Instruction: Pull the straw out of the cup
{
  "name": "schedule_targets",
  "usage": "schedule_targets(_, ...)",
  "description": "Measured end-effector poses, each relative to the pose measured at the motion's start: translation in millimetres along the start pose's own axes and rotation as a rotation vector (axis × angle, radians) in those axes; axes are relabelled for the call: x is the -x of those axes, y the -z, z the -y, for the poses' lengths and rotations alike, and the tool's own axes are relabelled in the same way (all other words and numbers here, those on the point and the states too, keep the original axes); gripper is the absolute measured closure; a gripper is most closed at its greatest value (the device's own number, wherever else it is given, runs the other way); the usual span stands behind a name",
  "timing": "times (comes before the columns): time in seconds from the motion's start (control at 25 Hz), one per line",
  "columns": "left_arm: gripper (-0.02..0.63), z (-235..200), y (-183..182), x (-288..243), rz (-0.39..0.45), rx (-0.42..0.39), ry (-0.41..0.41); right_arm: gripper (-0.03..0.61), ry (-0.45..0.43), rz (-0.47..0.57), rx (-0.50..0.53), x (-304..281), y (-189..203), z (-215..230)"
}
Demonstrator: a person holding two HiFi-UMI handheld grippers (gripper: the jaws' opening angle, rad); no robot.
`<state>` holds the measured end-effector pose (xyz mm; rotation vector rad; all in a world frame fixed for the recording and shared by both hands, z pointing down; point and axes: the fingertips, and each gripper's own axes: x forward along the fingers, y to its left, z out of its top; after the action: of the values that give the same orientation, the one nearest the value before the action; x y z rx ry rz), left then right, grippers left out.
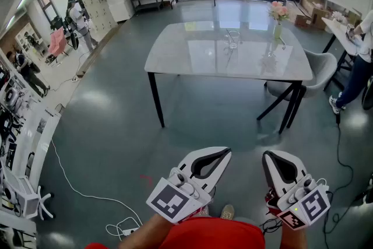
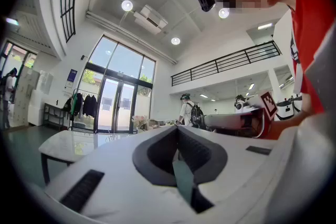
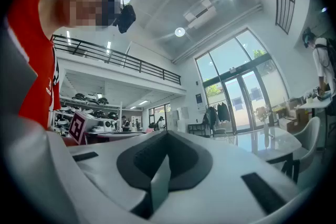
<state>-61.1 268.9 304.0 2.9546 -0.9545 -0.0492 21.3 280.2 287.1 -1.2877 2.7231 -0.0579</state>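
Observation:
A clear glass cup (image 1: pixel 232 39) with a thin straw in it stands near the middle of the white table (image 1: pixel 192 58), far ahead of me across the floor. Both grippers are held low and close to my body, well short of the table. In the head view my left gripper (image 1: pixel 224 152) is shut with nothing between its jaws, and my right gripper (image 1: pixel 270 155) beside it is shut and empty too. The left gripper view shows my left gripper (image 2: pixel 177 129) with its tips together, pointing level toward the table (image 2: pixel 68 140). My right gripper (image 3: pixel 167 133) also has its tips together.
A vase of pink flowers (image 1: pixel 277 19) stands on the table's right side. A grey chair (image 1: pixel 319 74) sits at the table's right end, and a person (image 1: pixel 361 58) stands by a desk further right. A white cable (image 1: pixel 81 192) trails over the floor at left.

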Motion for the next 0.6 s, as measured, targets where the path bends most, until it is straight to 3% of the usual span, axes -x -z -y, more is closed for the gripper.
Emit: schedule_targets(0.6, 0.594, -5.0, 2.0, -4.5, 0.005, 0.009, 0.000, 0.581, -0.013, -0.009, -0.003, -6.8, 2.1, 0.3)
